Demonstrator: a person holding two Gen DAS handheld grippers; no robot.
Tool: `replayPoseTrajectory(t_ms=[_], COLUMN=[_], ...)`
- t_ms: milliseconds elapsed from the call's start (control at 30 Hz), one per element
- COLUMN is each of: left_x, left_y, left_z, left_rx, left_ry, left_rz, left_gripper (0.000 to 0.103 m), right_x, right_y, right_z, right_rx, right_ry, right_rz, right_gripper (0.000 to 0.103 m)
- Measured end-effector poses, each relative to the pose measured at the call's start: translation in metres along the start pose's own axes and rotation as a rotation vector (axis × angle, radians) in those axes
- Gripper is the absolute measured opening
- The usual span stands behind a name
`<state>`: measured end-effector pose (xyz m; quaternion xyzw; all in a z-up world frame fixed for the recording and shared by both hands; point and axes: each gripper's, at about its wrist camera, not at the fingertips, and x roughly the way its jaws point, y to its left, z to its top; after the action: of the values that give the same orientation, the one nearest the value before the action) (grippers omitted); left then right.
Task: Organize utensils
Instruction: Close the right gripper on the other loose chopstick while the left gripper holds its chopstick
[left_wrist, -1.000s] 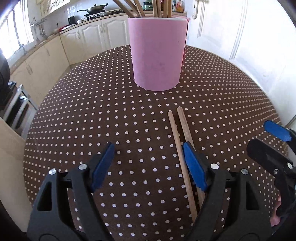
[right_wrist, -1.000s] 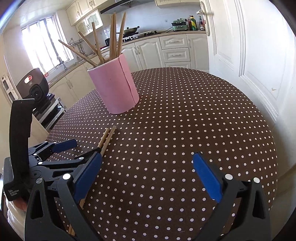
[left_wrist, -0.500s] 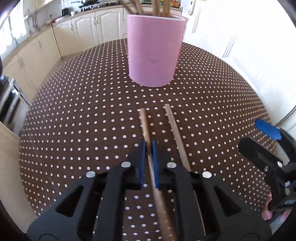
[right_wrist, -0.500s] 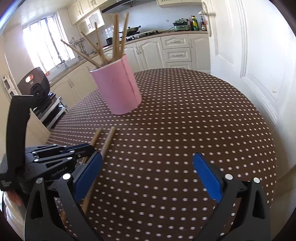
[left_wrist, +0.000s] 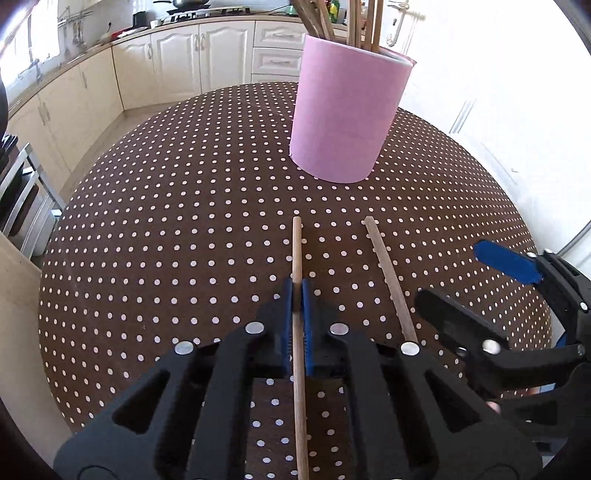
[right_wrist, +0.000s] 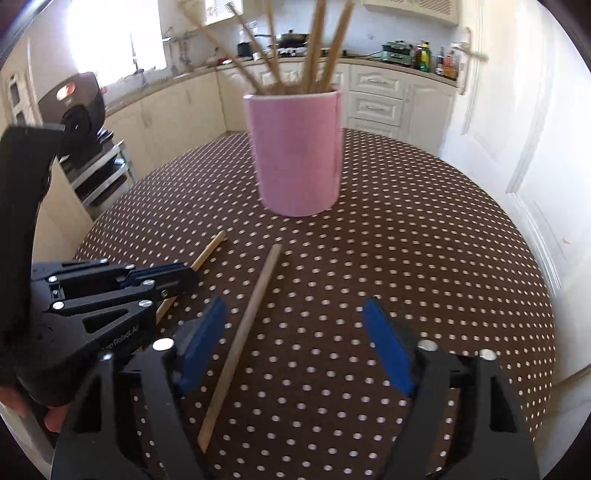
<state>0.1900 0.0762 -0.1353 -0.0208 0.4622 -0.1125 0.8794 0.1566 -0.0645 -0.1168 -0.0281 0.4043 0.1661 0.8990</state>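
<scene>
chopstick (left_wrist: 296, 254) base hidden behind left tool (left_wrist: 296, 295)

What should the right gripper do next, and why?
Probably close on the loose chopstick. It lies on the table between the right gripper's pads, which have just been closing but don't touch it yet; the left gripper already clamps the other chopstick.
</scene>
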Motion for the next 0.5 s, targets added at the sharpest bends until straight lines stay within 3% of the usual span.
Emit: replayPoseTrajectory(t_ms=[100,167,233,500], left_x=[0.0,-0.001,-0.003,0.001], left_y=[0.016,0.018,0.02,0.029], left_z=[0.002,0.001,-0.001,-0.001], left_rx=[-0.008,0.003,0.009,0.014], left_ry=[0.0,-0.003,-0.008,-0.016], left_rz=[-0.026,-0.032,-0.039,-0.054], left_gripper=[0.006,0.006,0.006,0.006], right_x=[0.007,0.013,0.019,0.031], right_y=[0.007,0.01,0.012,0.031], right_z=[0.003,0.005,0.007,0.011], right_rx=[-0.015,-0.022,-0.025,-0.054], right_ry=[0.017,0.04,0.064,0.09], right_rz=[0.001,0.007,0.013,-0.07], right_gripper=[0.059,0.047,0.042,0.021])
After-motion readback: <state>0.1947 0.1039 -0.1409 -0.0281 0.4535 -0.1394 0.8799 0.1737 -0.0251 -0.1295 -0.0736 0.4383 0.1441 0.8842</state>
